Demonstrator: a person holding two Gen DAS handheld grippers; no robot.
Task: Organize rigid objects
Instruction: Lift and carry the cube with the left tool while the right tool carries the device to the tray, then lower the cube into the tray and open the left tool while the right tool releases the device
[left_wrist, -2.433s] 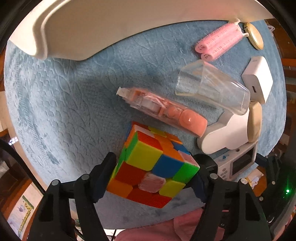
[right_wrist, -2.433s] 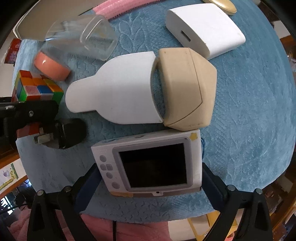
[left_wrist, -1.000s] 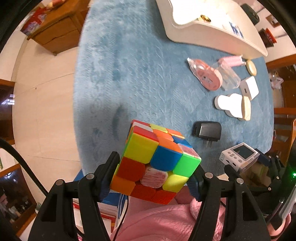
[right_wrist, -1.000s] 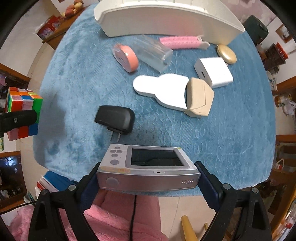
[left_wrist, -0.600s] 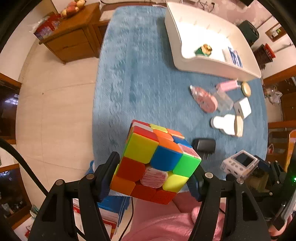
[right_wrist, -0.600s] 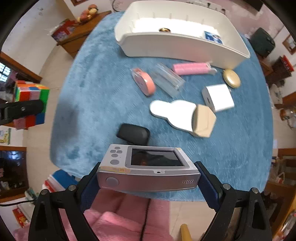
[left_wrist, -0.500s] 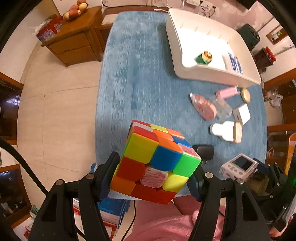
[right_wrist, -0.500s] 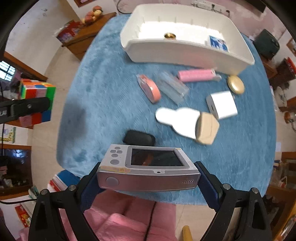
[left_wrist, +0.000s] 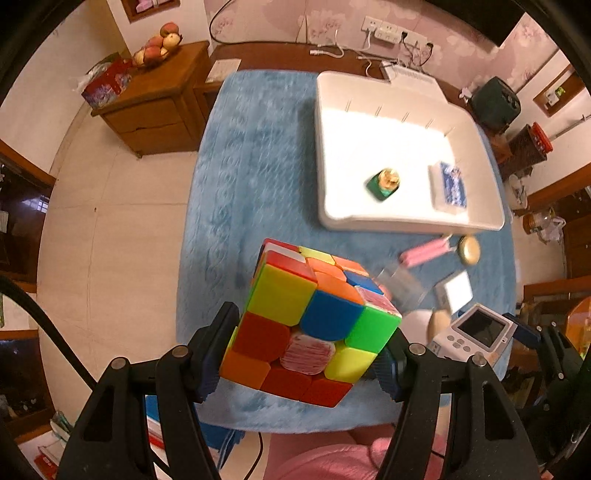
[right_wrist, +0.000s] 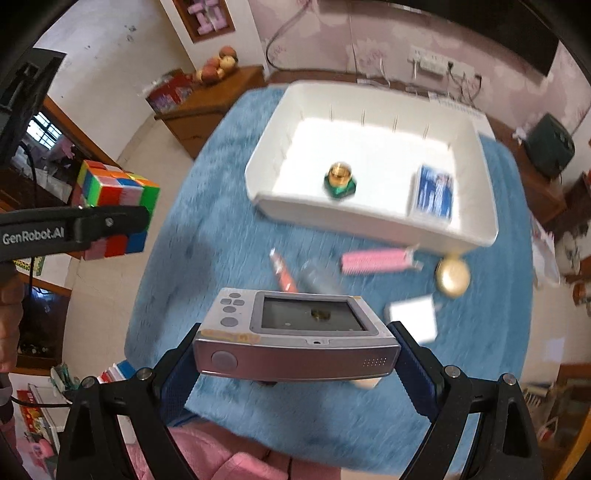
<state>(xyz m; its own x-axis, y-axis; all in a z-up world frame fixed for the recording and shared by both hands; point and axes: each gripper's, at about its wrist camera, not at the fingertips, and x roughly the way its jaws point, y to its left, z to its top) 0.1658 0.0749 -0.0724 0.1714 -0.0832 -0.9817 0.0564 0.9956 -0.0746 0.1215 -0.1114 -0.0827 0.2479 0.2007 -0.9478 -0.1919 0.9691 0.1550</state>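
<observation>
Left wrist view: my left hand-held gripper (left_wrist: 304, 354) clamps the cube (left_wrist: 310, 325) above the counter (left_wrist: 236, 206). My right hand-held gripper (right_wrist: 295, 354) clamps the console (right_wrist: 295, 339).

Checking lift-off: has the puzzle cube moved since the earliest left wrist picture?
Yes. The puzzle cube, gripped by the left gripper, rose away from the blue tablecloth.

Blue cloth-covered table (right_wrist: 207, 206). At the far edge, white tray (right_wrist: 362, 218). Just before its near wall, toward the right edge: pink roller (right_wrist: 376, 261), round gold case (right_wrist: 453, 277), white block (right_wrist: 413, 317). Nearer the middle, orange-capped tube (right_wrist: 283, 273) beside clear cup (right_wrist: 317, 275), both blurred.
</observation>
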